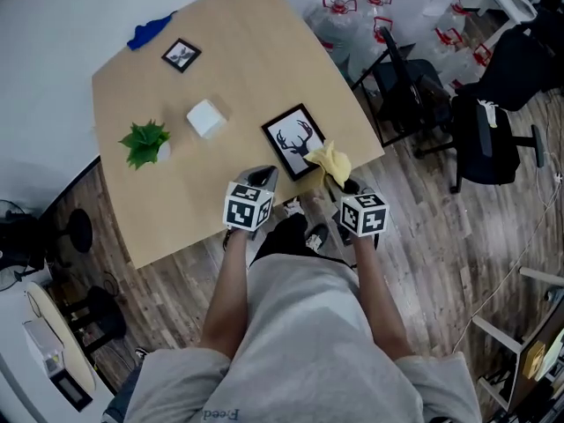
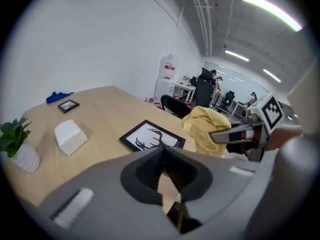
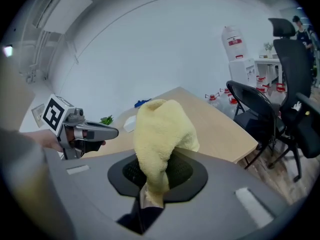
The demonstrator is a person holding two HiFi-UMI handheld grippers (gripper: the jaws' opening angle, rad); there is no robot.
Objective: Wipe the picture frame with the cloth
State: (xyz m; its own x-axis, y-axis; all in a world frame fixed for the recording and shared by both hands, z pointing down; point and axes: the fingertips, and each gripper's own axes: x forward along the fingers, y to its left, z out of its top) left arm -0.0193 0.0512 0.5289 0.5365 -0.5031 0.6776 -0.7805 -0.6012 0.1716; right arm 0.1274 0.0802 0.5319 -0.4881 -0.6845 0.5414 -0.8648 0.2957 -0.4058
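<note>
The black picture frame (image 1: 295, 141) with a deer-head print lies flat near the table's front edge; it also shows in the left gripper view (image 2: 152, 136). My right gripper (image 1: 337, 180) is shut on a yellow cloth (image 1: 328, 160), which hangs bunched just above the frame's right corner. In the right gripper view the cloth (image 3: 160, 129) rises out of the jaws of the right gripper (image 3: 155, 159). My left gripper (image 1: 262, 177) hovers at the table edge just left of the frame, shut with nothing in it (image 2: 162, 151).
On the wooden table (image 1: 247, 51) stand a white box (image 1: 206, 118), a small potted plant (image 1: 145, 142), a small black frame (image 1: 181, 55) and a blue cloth (image 1: 150, 32). Black office chairs (image 1: 414, 86) and water bottles (image 1: 352, 16) are to the right.
</note>
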